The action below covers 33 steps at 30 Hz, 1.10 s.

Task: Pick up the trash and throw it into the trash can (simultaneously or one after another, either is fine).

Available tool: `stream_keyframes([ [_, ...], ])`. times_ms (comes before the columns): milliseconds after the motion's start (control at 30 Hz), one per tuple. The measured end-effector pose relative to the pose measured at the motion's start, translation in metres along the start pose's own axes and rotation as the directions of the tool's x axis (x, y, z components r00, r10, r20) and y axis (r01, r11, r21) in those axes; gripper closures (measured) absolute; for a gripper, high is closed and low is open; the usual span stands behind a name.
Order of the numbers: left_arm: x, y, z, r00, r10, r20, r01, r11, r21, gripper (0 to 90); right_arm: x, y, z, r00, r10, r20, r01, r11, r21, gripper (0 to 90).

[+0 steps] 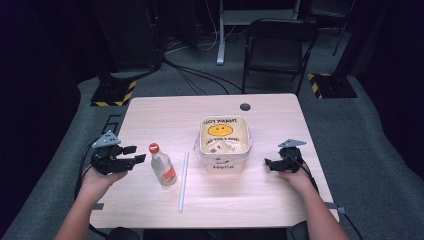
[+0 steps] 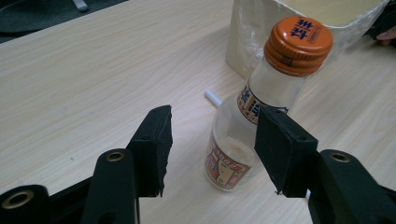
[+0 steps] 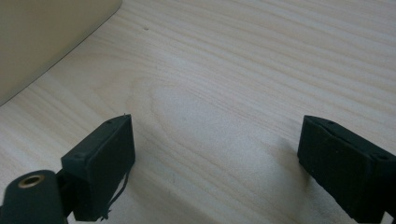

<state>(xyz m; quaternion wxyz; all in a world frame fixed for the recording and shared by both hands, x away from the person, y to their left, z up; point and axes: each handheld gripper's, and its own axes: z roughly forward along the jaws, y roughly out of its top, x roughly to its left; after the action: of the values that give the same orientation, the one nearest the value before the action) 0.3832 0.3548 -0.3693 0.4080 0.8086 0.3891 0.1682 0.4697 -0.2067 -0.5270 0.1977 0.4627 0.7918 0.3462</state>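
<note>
A small clear bottle with an orange cap and orange label stands upright on the wooden table, left of centre. My left gripper hovers just to its left, open. In the left gripper view the bottle stands just beyond the gripper, and the pads do not touch it. A white straw lies flat to the right of the bottle. My right gripper rests low by the right side of a white bucket; it is open over bare wood.
The bucket has a yellow smiley face on its inner wall, some small items in the bottom and "Hello" on its front. A cable hole sits near the table's far edge. A black folding chair stands beyond the table.
</note>
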Motion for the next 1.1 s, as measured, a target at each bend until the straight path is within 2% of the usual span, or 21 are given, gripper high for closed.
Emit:
stream_keyframes([
  [200,-0.001,0.002,-0.003,1.0,0.002,0.008,-0.002,1.0,0.0,47.0,0.0,0.0,0.0,1.0,-0.007,-0.003,0.007,1.0,-0.002,10.2],
  [233,-0.002,0.002,-0.004,0.9997,-0.013,0.019,0.013,0.9999,-0.008,47.0,0.0,0.0,0.0,1.0,-0.007,-0.003,0.007,1.0,-0.002,10.2],
  [367,-0.004,0.004,-0.007,0.9995,-0.017,0.028,0.018,0.9997,-0.015,47.0,0.0,0.0,0.0,1.0,-0.004,-0.003,0.004,1.0,-0.002,10.2],
  [667,-0.011,0.012,-0.016,0.9981,0.006,0.062,-0.005,0.9996,-0.027,46.4,0.0,0.0,0.0,1.0,-0.006,-0.004,0.006,1.0,-0.001,10.2],
  [733,-0.013,0.014,-0.017,0.9967,0.008,0.081,-0.005,0.9996,-0.027,46.8,0.0,0.0,0.0,1.0,-0.005,-0.005,0.005,1.0,-0.001,10.2],
  [1000,-0.019,0.02,-0.013,0.9953,0.028,0.093,-0.025,0.9992,-0.033,47.1,0.0,0.0,0.0,0.9999,-0.011,-0.004,0.011,1.0,0.0,10.2],
  [1100,-0.02,0.023,-0.008,0.9945,0.023,0.102,-0.02,0.9991,-0.037,46.7,0.0,0.0,0.0,0.9999,-0.01,-0.005,0.01,1.0,0.0,10.2],
])
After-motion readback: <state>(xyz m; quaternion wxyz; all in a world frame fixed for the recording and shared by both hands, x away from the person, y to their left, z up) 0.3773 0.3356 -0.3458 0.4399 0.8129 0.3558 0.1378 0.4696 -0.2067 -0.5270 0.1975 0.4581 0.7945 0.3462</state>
